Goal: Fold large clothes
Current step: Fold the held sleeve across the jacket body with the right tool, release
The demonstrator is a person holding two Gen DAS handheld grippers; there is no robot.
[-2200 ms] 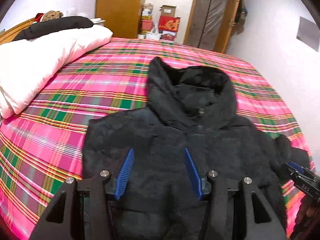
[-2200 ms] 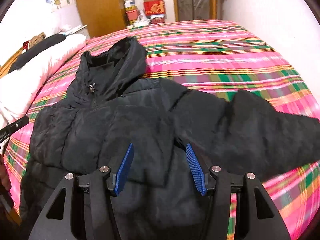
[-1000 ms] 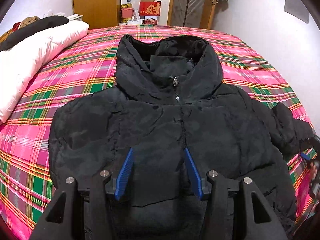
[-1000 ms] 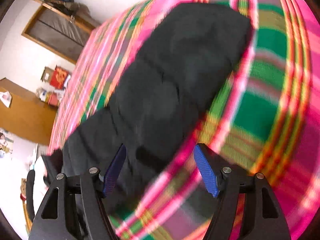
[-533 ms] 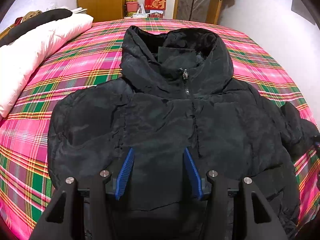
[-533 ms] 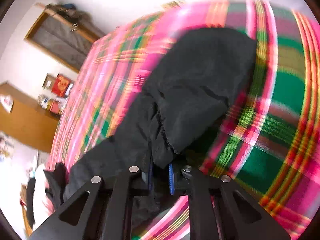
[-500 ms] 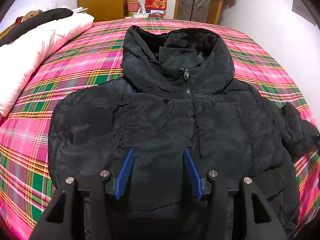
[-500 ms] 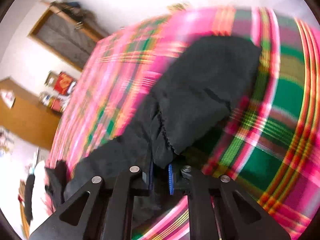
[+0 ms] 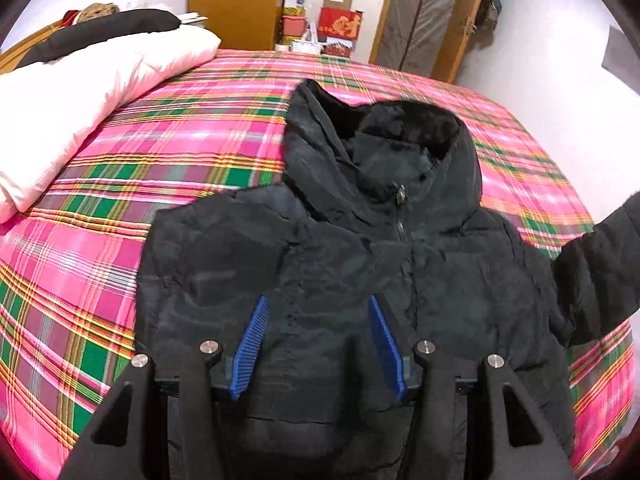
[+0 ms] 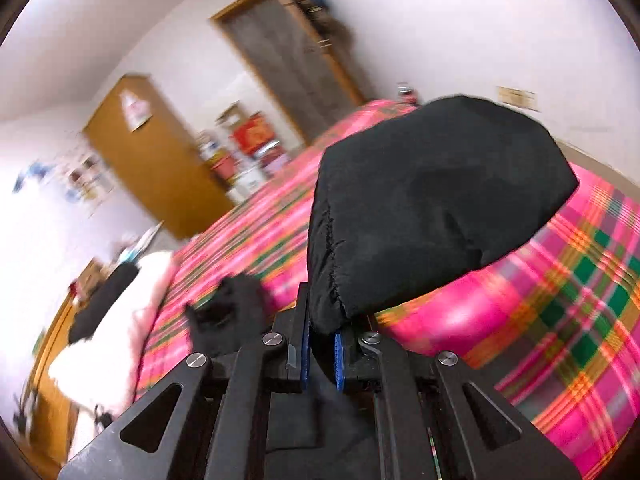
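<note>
Nearest me, the right gripper (image 10: 319,350) is clamped on the cuff of the sleeve (image 10: 432,204), raised above the bed's right edge. It should carry it flat across the chest. The left gripper (image 9: 318,344), jaws apart, hovers over the black hooded puffer jacket (image 9: 320,264), mid-bed on the plaid bedspread (image 9: 180,152).

Home bedroom: plaid-covered bed (image 9: 200,152), white duvet (image 9: 60,96), wooden wardrobe (image 9: 236,0).
</note>
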